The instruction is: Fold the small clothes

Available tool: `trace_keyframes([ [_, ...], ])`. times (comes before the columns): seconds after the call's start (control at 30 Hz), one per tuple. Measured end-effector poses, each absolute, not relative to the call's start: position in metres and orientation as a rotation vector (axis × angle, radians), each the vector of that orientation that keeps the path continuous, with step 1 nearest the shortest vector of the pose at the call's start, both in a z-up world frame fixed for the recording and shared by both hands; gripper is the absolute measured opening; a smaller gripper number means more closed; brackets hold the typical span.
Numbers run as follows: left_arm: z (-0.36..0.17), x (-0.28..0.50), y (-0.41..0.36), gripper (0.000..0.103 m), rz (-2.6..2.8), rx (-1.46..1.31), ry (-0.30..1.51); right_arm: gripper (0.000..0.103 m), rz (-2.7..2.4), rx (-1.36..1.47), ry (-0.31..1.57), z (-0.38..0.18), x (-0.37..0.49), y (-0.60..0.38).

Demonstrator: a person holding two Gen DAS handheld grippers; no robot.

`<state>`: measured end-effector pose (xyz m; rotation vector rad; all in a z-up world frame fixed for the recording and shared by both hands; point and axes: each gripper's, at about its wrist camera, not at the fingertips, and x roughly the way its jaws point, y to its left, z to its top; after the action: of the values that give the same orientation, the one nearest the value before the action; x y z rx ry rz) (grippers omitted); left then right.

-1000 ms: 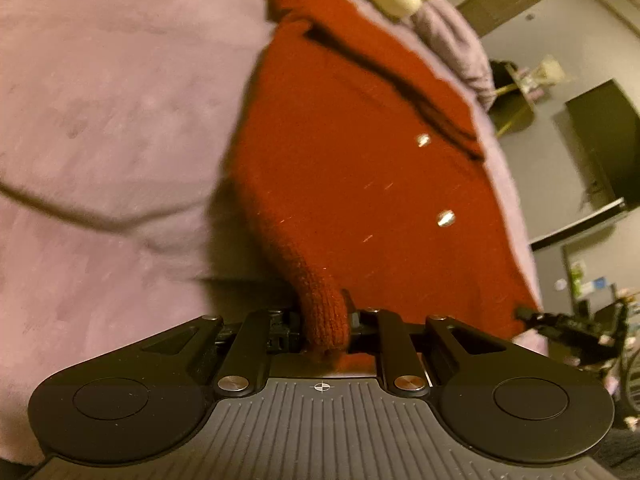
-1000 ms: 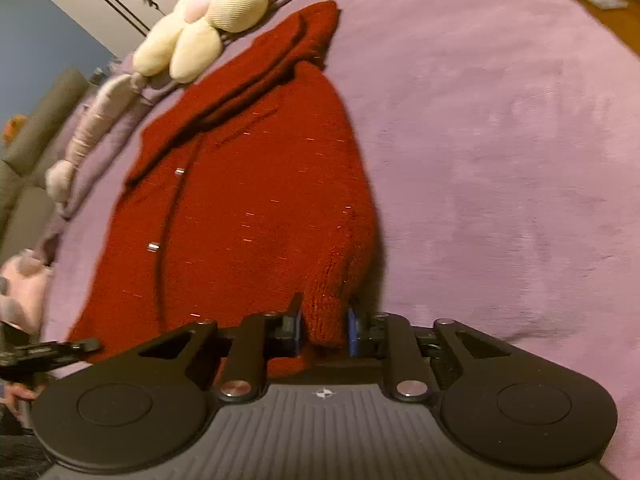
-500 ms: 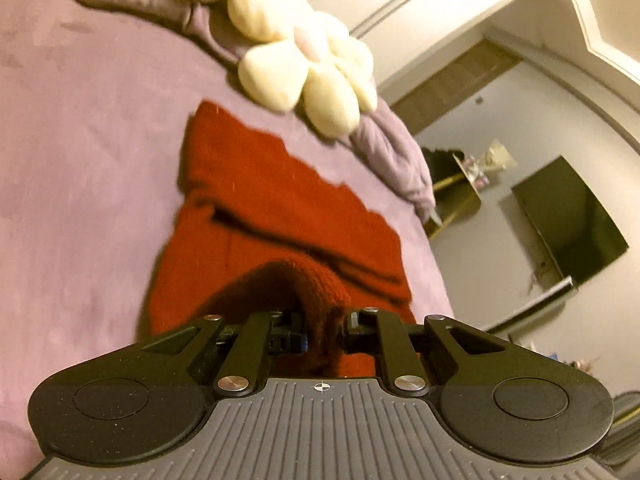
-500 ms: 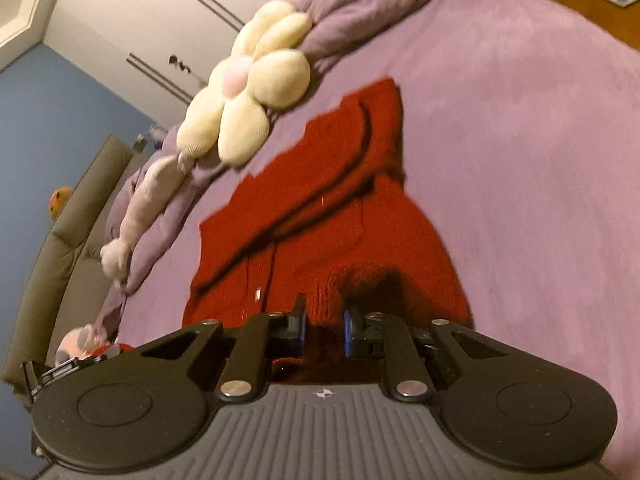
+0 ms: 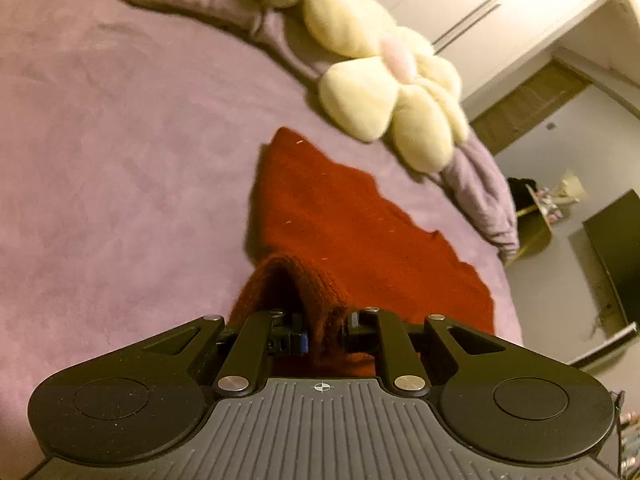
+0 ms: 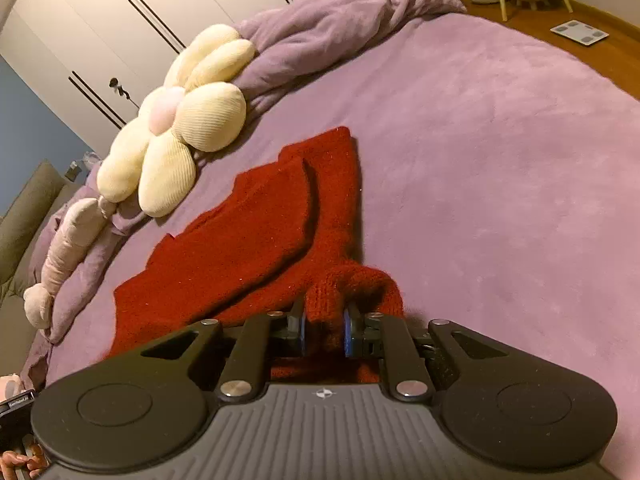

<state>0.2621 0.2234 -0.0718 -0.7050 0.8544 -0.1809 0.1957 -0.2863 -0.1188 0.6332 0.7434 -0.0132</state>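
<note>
Mid-fold: hem of sweater (image 6: 256,240) carried over toward its collar

Left gripper (image 5: 324,334) and right gripper (image 6: 324,336) each pinched a hem corner; sweater lay doubled on bed (image 6: 500,160); next move likely to lay corners flat, then release

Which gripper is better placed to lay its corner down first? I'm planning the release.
Neither clearly: the left gripper and the right gripper each pinch a corner of the red sweater, folded over toward the flower pillow. Probably release both together, keeping the fold even on the bed.
</note>
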Motion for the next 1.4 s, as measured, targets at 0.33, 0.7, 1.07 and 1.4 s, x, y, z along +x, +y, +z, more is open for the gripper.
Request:
trace_keyframes([
  [0.33,-0.067,0.240,0.252,0.086,-0.240,-0.650,0.714,0.057,0.013,0.260,0.523,-0.089,0.163,-0.280],
  [0.7,-0.109,0.268,0.222,0.066,-0.215,-0.626,0.862,0.060,0.090,0.146,0.690,-0.123,0.209,-0.267],
  [1.07,-0.090,0.272,0.203,0.020,-0.193,-0.449,0.851,0.029,0.115,0.162,0.680,-0.130,0.223,-0.263],
  [1.4,-0.061,0.262,0.191,0.014,-0.268,-0.422,0.770,0.008,0.094,0.035,0.556,-0.093,0.194,-0.241],
])
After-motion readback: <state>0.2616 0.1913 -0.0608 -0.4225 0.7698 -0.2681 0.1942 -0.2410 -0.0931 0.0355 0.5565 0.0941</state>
